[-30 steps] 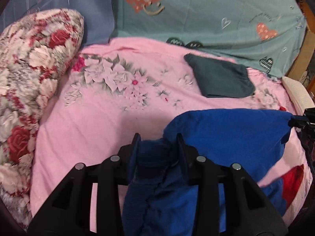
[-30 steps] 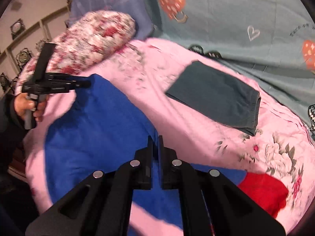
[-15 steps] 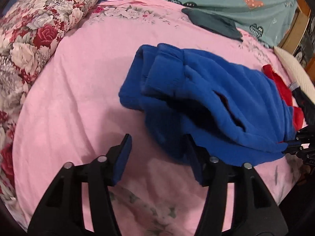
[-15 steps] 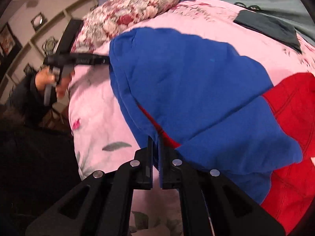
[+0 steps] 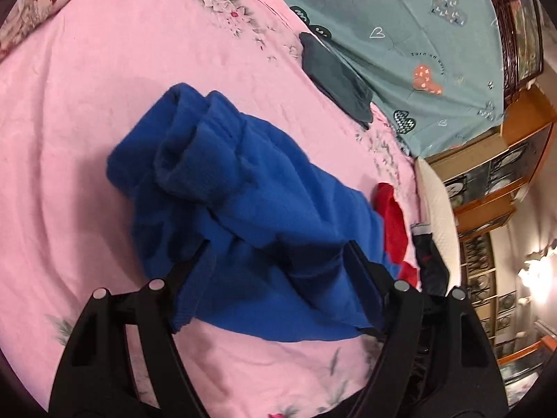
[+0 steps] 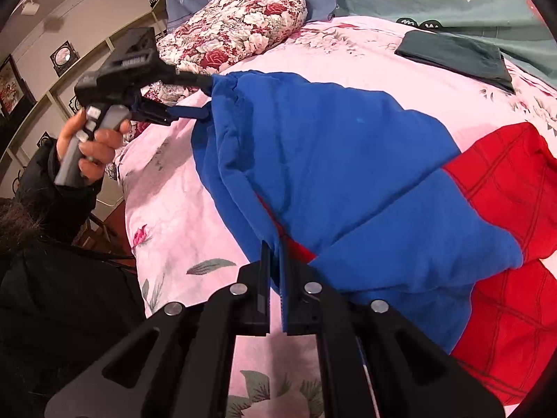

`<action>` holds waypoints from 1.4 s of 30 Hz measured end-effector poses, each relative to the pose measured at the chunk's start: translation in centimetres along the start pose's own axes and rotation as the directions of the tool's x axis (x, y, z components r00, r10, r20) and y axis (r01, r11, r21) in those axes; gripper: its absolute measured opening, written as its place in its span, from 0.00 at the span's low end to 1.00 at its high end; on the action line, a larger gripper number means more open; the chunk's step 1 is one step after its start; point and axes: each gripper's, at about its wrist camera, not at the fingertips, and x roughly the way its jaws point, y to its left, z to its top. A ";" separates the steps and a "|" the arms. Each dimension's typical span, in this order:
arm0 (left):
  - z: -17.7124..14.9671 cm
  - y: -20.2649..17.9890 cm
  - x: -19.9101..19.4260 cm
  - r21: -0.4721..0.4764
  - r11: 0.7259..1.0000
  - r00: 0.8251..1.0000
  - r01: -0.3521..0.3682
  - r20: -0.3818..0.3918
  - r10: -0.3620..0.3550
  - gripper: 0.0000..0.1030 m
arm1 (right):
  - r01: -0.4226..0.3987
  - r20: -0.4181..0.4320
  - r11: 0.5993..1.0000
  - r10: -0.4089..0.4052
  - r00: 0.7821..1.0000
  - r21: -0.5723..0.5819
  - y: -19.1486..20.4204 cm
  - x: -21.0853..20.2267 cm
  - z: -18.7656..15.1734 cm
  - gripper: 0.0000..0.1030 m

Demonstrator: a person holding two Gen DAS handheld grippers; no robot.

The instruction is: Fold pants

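Observation:
Blue fleece pants with red panels (image 6: 330,160) lie folded over on the pink floral bedspread (image 6: 167,216). In the left wrist view the pants (image 5: 243,202) bunch up, cuffs toward the far left. My left gripper (image 5: 278,247) is open wide, its fingers straddling the blue fabric's near edge; it also shows in the right wrist view (image 6: 205,99) at the pants' far corner. My right gripper (image 6: 274,254) is shut on the pants' near edge, a thin blue fold pinched between its fingers.
A folded dark grey garment (image 5: 334,76) (image 6: 456,55) lies farther back on the bedspread. A floral pillow (image 6: 240,24) sits at the head, a teal heart-print sheet (image 5: 400,35) beyond. The bed's edge and wooden cabinets (image 5: 487,181) are to the right.
My left gripper let go of the blue fabric, opened wide, and now straddles the pants' edge. The pants dropped from held-up to lying folded. My right gripper stayed shut on them.

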 end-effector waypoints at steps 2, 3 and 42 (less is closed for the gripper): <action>0.0 0.3 -0.1 -0.031 0.999 1.000 0.021 -0.001 -0.021 0.75 | 0.003 0.000 1.000 -0.003 1.000 -0.006 0.0 -0.1 -0.2 0.04; 0.0 0.6 -0.2 -0.059 0.997 0.999 0.046 -0.005 -0.047 0.75 | 0.002 0.001 1.000 -0.002 1.000 -0.007 0.0 -0.1 -0.2 0.04; -8.8 -13.7 10.1 0.486 0.874 0.983 0.006 -0.164 0.085 0.70 | 0.644 -0.272 0.725 -0.586 0.763 0.246 -16.7 1.5 11.8 0.65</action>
